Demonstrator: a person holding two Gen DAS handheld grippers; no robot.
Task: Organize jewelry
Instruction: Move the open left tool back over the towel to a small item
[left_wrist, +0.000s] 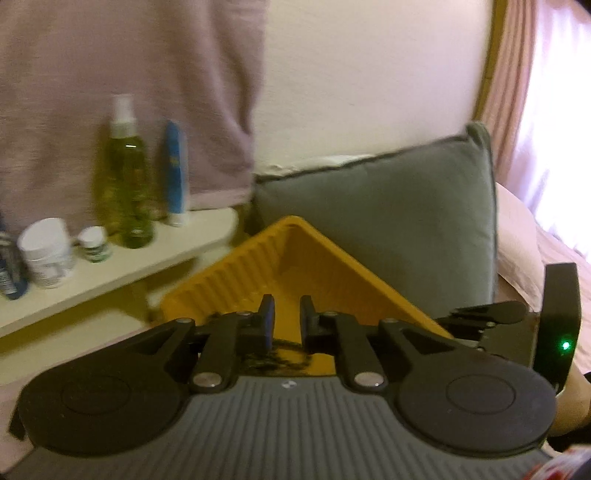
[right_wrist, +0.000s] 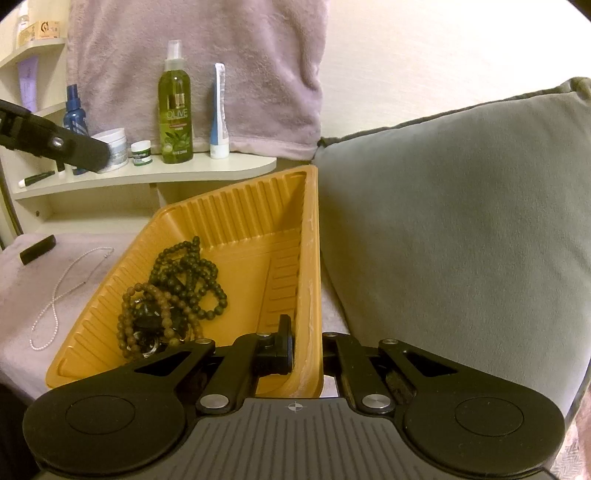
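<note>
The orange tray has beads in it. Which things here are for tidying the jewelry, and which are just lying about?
For the job:
orange tray
dark bead necklace
brown bead bracelets
silver chain on the cloth beside the tray
right gripper, clamped on the tray's rim
left gripper, over the tray

Just lying about:
olive spray bottle
white tube
white jars
grey cushion

We saw an orange ribbed tray tilted, its far corner against the grey cushion; inside the tray lay a tangle of dark green bead strands and, nearer, brown bead strands; left of the tray, apart from it, a thin pale bead chain lay looped.
</note>
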